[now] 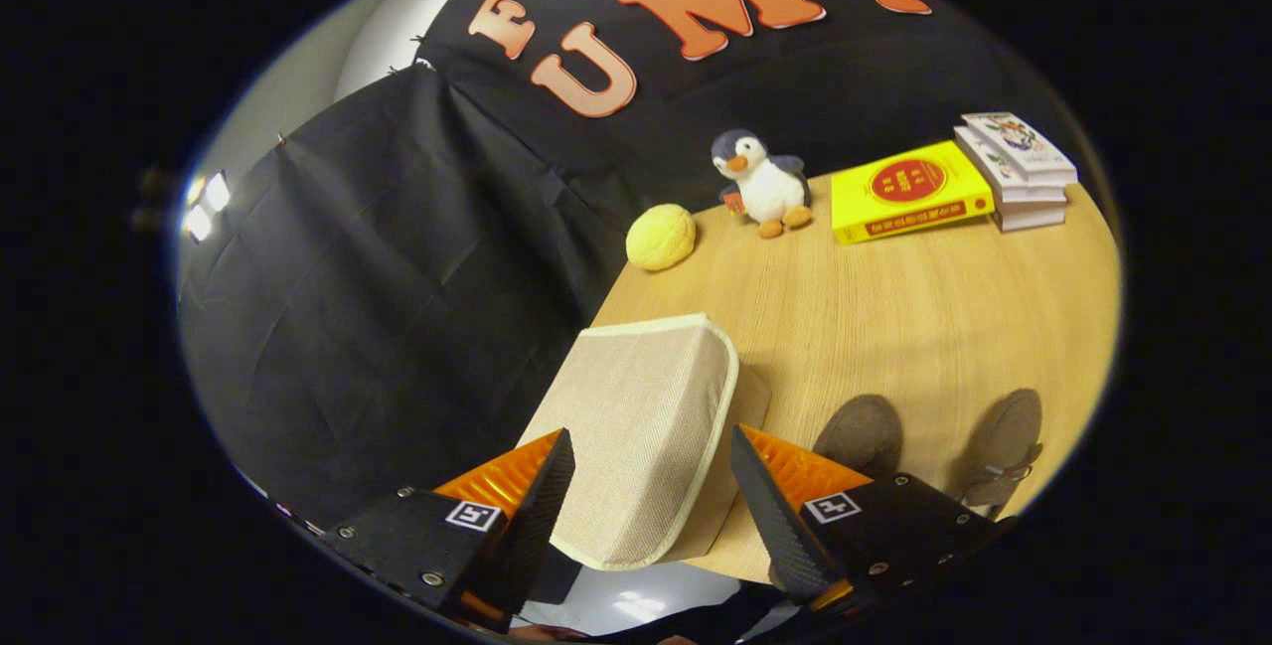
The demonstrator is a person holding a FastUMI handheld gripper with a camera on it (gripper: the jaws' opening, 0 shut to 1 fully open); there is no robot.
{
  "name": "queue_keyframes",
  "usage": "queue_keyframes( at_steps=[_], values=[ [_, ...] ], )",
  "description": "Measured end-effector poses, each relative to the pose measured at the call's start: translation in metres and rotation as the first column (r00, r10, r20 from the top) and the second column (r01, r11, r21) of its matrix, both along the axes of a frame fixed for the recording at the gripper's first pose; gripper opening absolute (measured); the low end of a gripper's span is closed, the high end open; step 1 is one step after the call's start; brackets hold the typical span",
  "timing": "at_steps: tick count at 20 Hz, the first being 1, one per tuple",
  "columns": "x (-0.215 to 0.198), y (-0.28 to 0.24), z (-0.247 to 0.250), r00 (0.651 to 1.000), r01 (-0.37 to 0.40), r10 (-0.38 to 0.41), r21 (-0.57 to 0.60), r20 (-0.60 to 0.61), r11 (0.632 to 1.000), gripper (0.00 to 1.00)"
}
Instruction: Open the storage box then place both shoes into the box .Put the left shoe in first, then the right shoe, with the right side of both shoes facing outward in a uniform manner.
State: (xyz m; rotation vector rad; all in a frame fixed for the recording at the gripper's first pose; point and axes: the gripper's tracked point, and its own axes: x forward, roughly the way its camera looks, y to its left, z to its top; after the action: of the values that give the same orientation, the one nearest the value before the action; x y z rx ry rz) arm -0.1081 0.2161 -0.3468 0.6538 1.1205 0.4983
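Between my claw (651, 496) fingers, spread apart: storage box (641, 436) lid, coarse woven cloth, matt, smooth piped edge. Bench (894, 327): pale wood grain, satin. Penguin (763, 183): plush. Yellow book (909, 191): glossy paper cover. Shoes (865, 431): matt suede-like.

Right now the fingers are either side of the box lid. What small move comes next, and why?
Probably ease forward a little and close on the beige lid. The gripper is open, fingers straddling the lid without visibly pressing it, so it isn't held yet. The box has to be opened first, and both shoes still sit on the table.
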Motion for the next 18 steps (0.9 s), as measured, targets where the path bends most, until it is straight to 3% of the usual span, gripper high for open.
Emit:
queue_keyframes(
  at_steps=[9, 12, 18],
  values=[
    [-0.021, 0.036, -0.072, 0.969, 0.05, -0.015, 0.135, -0.246, 0.99, 0.94],
    [-0.016, 0.044, -0.067, 0.942, 0.142, -0.065, 0.213, -0.33, 0.967, 0.94],
    [-0.016, 0.05, -0.027, 0.95, 0.096, -0.003, 0.282, -0.313, 0.955, 0.88]
  ],
)
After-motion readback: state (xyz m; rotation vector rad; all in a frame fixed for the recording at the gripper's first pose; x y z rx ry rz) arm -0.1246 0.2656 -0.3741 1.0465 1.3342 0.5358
